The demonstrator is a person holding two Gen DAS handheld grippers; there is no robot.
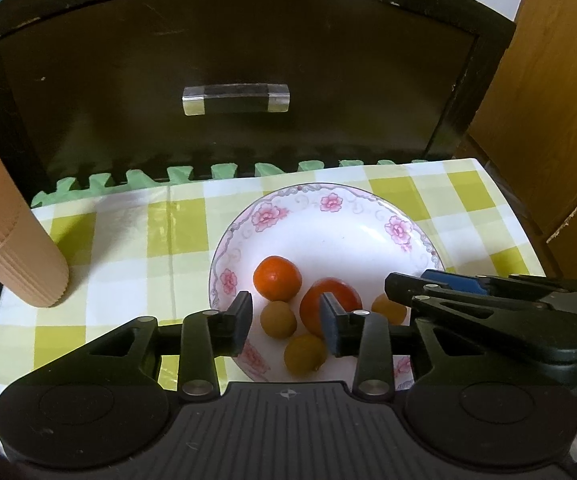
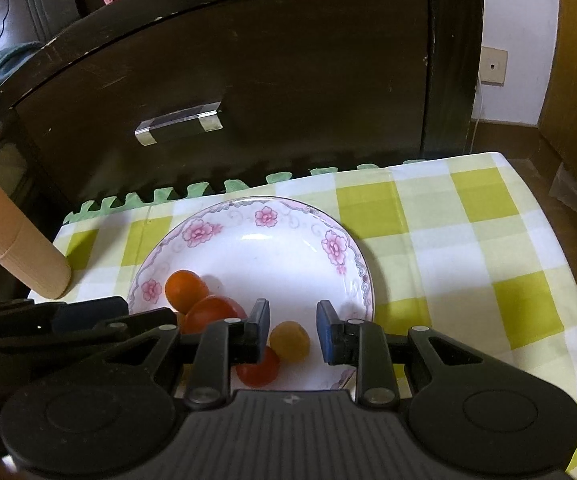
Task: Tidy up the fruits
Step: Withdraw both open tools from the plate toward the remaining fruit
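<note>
Hovering over the plate (image 1: 340, 236), left tongs (image 1: 286, 322) and right tongs (image 2: 292, 330) gape wide, holding nothing. Fruits (image 1: 277, 278) cluster at the plate's 6 o'clock; sorting looks largely done, unless grouping remains.

light: soft daylight, moderately bright on the cloth (image 1: 468, 200), dim on the dark cabinet (image 1: 228, 60) | shadows: soft, tube (image 1: 20, 264) casts 1 at the cloth's left edge | glare: white sheen in the plate (image 2: 268, 248), glint on the handle (image 1: 235, 99) | distortion: strong fisheye bending at edges, dark corners | focus: both views slightly soft
</note>
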